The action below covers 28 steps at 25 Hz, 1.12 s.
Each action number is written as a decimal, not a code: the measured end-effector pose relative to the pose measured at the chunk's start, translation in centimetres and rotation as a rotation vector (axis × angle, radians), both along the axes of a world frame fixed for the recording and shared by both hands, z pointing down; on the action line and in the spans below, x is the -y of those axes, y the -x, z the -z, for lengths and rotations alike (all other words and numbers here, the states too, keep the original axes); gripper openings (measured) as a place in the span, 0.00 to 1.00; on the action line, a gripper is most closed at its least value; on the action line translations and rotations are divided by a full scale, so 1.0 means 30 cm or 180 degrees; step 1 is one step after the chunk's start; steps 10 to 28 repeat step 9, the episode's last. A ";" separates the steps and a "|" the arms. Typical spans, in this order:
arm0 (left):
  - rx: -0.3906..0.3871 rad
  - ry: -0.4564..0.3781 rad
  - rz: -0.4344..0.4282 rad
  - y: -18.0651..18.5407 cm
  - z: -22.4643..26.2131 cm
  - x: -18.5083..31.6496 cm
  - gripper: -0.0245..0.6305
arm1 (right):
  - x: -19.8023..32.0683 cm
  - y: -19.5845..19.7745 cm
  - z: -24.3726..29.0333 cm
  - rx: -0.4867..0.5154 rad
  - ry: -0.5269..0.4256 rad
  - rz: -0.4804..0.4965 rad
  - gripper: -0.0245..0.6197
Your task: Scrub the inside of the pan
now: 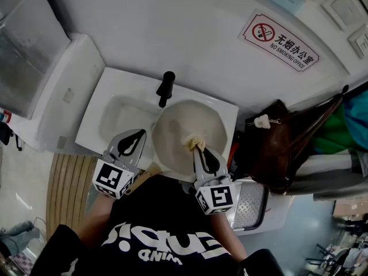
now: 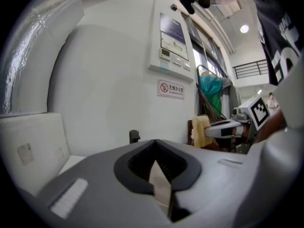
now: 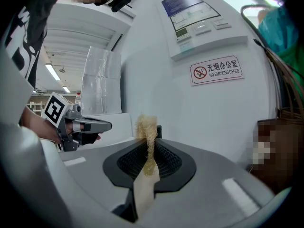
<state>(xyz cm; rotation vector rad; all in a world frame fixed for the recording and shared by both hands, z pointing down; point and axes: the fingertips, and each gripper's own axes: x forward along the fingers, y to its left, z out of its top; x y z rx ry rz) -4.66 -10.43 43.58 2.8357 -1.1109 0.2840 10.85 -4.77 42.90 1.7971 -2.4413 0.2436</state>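
Cream-coloured pan (image 1: 175, 125) is sitting in the white sink (image 1: 112, 111) below the black faucet (image 1: 166, 86), likely so rinse water is draining away. Right gripper (image 1: 198, 149) is clenching a straw-yellow scrubber (image 1: 194, 142) over the pan's inside, seemingly poised to scrub. Left gripper (image 1: 138, 134) is hovering beside the rim, clamped together on nothing. Only the head view is showing the pan; the gripper views are confirming each grip.

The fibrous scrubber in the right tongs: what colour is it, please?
Pale yellow scrubber; best in right gripper view.

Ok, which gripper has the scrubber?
The right gripper, shut on the yellow scrubber over the pan; the left gripper is shut on nothing.
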 end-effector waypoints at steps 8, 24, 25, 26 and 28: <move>0.0001 0.0010 -0.0010 -0.007 0.001 0.001 0.03 | 0.000 0.002 -0.001 -0.0011 0.0004 0.0022 0.12; 0.0004 0.0012 -0.0012 -0.009 0.000 0.002 0.03 | 0.001 0.000 0.000 -0.0013 0.0003 0.0023 0.12; 0.0004 0.0012 -0.0012 -0.009 0.000 0.002 0.03 | 0.001 0.000 0.000 -0.0013 0.0003 0.0023 0.12; 0.0004 0.0012 -0.0012 -0.009 0.000 0.002 0.03 | 0.001 0.000 0.000 -0.0013 0.0003 0.0023 0.12; 0.0004 0.0012 -0.0012 -0.009 0.000 0.002 0.03 | 0.001 0.000 0.000 -0.0013 0.0003 0.0023 0.12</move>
